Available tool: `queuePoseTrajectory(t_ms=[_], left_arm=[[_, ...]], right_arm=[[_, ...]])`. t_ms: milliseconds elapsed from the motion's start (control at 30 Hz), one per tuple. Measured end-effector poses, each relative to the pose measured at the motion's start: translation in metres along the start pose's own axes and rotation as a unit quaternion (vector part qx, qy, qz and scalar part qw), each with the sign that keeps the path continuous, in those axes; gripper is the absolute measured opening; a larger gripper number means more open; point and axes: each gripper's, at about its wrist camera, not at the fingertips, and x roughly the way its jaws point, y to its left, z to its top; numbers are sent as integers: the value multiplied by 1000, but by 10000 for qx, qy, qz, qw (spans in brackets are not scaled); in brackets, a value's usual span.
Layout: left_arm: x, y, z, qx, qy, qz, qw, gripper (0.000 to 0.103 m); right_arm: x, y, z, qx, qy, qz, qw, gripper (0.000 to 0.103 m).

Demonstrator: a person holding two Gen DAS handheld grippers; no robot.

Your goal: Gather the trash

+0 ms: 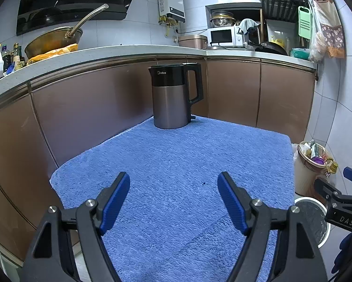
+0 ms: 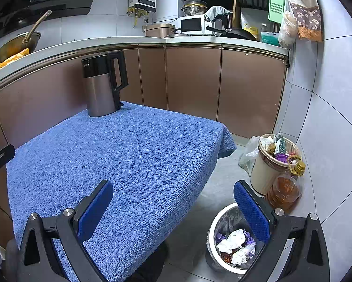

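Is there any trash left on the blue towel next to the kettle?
No, the blue towel holds only the kettle, while crumpled paper lies in the white bin on the floor.

I see the white trash bin (image 2: 232, 242) upright below my right fingers (image 2: 252, 210), liner holding crumpled white and purple trash (image 2: 234, 240).

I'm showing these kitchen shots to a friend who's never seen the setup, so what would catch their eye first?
Probably the bright blue towel spread over the low table, bare except for a grey and black electric kettle standing upright at its far edge. Next, the white bin on the floor to the right of the table, holding crumpled paper and wrappers, with the open right gripper above it. The left gripper is open too, over the towel.
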Motion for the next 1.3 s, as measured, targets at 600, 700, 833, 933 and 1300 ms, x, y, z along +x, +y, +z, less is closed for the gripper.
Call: queuePoseTrajectory(t_ms=[600, 700, 833, 933, 1300], left_arm=[[1, -2, -1, 9, 13, -52, 10000, 76], [1, -2, 0, 10, 15, -63, 10000, 76], [1, -3, -1, 14, 16, -61, 10000, 76], [0, -3, -1, 6, 16, -58, 10000, 76], [1, -4, -1, 9, 37, -91, 10000, 76]], right_arm=[[0, -1, 0, 1, 6, 1, 10000, 103], [0, -1, 0, -1, 5, 3, 10000, 103], [0, -1, 0, -4, 7, 5, 10000, 103], [0, -1, 0, -5, 10, 6, 10000, 103], [0, -1, 0, -7, 9, 7, 10000, 103]])
